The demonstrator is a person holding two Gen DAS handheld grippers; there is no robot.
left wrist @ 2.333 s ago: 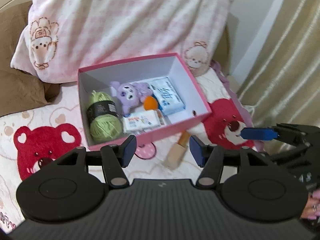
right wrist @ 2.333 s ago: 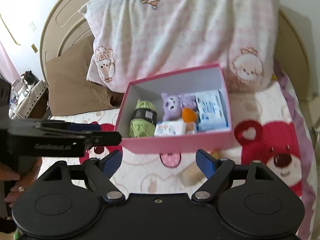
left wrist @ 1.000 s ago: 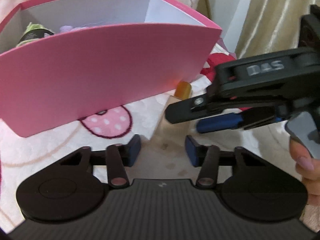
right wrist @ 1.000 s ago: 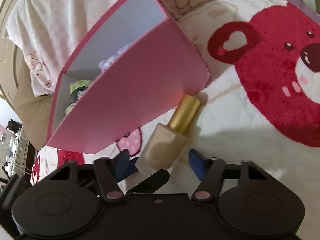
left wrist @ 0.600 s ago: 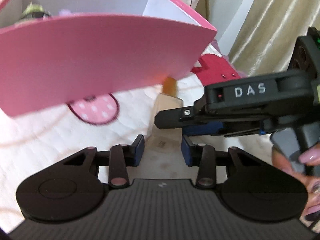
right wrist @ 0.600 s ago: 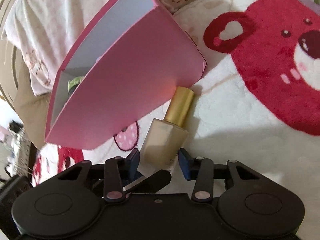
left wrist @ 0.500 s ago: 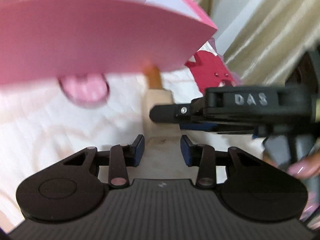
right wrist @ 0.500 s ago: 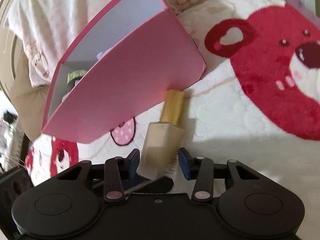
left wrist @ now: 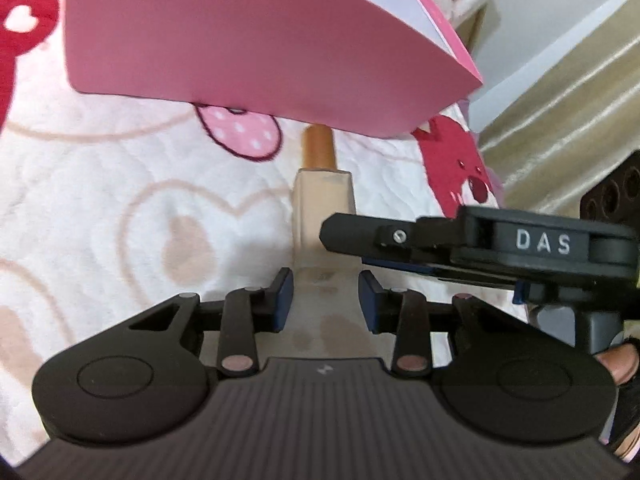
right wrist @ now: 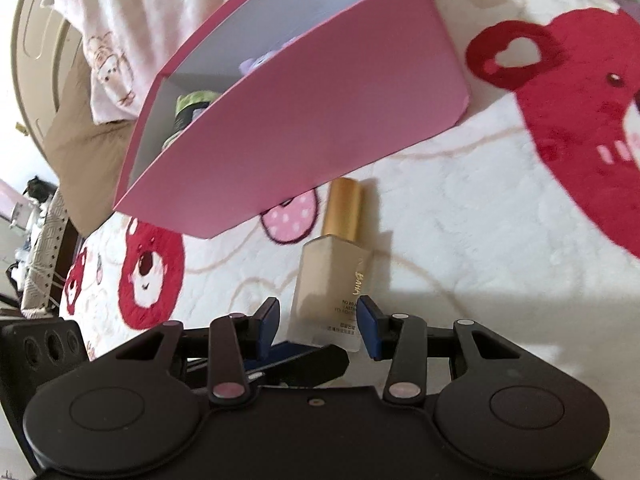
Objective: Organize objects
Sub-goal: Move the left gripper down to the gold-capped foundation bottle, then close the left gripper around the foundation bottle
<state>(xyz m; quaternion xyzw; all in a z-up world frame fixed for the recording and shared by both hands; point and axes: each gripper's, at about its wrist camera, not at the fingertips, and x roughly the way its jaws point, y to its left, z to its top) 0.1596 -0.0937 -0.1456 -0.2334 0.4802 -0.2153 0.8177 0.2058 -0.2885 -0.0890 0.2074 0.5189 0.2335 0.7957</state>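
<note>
A beige foundation bottle (left wrist: 323, 216) with a gold cap lies on the bedspread just in front of the pink box (left wrist: 248, 48). My left gripper (left wrist: 325, 300) is shut on the bottle's base. My right gripper (right wrist: 318, 322) straddles the same bottle (right wrist: 334, 284), its blue pads (right wrist: 366, 322) a little off the sides, so it is open. The right gripper's finger crosses the left wrist view (left wrist: 460, 240) over the bottle. The pink box (right wrist: 304, 120) holds green yarn (right wrist: 192, 108) and a purple plush (right wrist: 258, 64).
The white bedspread (right wrist: 460, 232) carries red bear prints (right wrist: 580, 120) and a pink strawberry print (left wrist: 240, 136). A pink checked pillow (right wrist: 132, 12) leans behind the box. A beige curtain (left wrist: 568, 112) hangs at the right, and a brown pillow (right wrist: 76, 136) lies at the left.
Both grippers have closed in on the bottle in front of the box. My left gripper has shut on its base and the bottle has turned straighter between the fingers.
</note>
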